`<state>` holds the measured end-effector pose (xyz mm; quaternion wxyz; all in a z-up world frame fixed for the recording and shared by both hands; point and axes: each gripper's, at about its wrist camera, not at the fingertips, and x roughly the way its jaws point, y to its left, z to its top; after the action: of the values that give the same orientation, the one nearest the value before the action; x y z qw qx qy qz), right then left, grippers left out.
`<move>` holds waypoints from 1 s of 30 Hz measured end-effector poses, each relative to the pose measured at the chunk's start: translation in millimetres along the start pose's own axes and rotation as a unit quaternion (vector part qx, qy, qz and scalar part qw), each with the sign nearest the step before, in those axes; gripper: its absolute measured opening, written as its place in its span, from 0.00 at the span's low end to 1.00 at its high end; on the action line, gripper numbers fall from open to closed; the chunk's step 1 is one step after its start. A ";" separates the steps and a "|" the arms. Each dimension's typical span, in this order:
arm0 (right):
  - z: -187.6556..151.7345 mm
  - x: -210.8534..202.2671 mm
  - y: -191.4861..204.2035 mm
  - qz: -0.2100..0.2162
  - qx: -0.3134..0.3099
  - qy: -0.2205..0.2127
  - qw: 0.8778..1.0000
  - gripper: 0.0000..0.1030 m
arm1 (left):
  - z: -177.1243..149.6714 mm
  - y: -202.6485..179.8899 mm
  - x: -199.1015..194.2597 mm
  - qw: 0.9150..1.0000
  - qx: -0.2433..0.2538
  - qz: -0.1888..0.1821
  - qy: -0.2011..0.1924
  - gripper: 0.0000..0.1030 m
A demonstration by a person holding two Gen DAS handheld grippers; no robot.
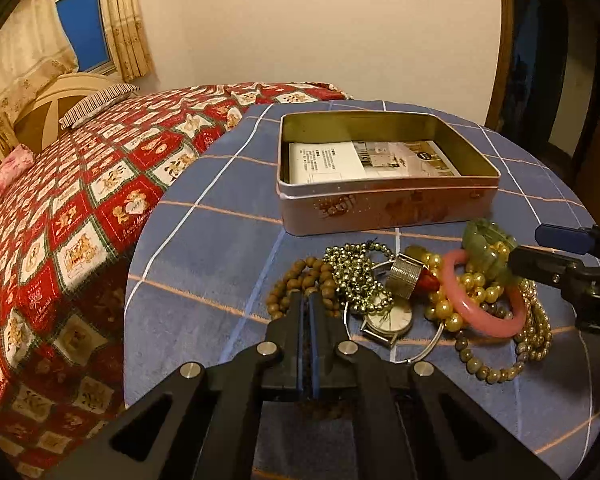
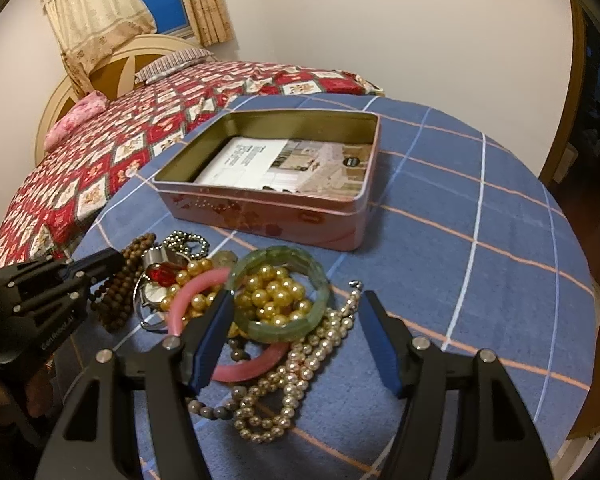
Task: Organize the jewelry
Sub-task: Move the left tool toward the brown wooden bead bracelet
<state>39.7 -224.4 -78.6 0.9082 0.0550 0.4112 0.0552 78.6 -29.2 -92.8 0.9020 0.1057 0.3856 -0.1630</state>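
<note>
A pile of jewelry lies on the blue checked tablecloth [image 1: 204,248] in front of an open pink tin [image 1: 384,208]. My left gripper [image 1: 310,300] is shut on the brown wooden bead bracelet [image 1: 296,280] at the pile's left side; it also shows in the right wrist view [image 2: 116,260]. My right gripper [image 2: 296,300] is open, its fingers either side of the green jade bracelet [image 2: 280,292], which rests on gold pearls [image 2: 276,288] and a pink bangle [image 2: 196,292]. A watch [image 1: 392,316] and several bead strings lie among them.
The tin [image 2: 268,208] holds a printed card [image 2: 272,164]. A white pearl strand [image 2: 300,364] trails toward me. A bed with a red patterned quilt [image 1: 80,208] stands left of the table. A dark doorway [image 1: 548,60] is at the right.
</note>
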 end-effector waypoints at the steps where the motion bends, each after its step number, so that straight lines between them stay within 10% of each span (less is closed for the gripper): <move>1: 0.0 0.1 0.0 0.000 0.000 0.000 1.000 0.66 | 0.2 1.2 -1.5 1.000 -0.007 -0.005 -0.001 0.02; 10: -0.7 0.2 0.8 0.000 0.001 0.000 1.000 0.66 | 4.2 3.5 -5.7 1.000 -0.021 0.019 -0.001 0.02; 20: -0.8 -0.5 3.5 0.001 -0.004 -0.005 1.000 0.66 | 28.9 10.6 -33.8 0.994 -0.039 -0.068 -0.081 0.02; 26: -3.9 -6.7 14.7 0.011 -0.015 -0.018 1.000 0.66 | 35.0 13.1 -40.3 0.978 0.057 0.039 -0.197 0.02; 30: -5.1 -10.9 18.0 0.008 -0.021 -0.025 0.999 0.69 | 22.6 27.0 -41.4 0.978 0.074 0.065 -0.186 0.02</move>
<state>27.7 -208.0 -71.3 0.9189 0.0407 0.3862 0.0702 76.8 -2.6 -45.5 0.9563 0.1648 0.1903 -0.1486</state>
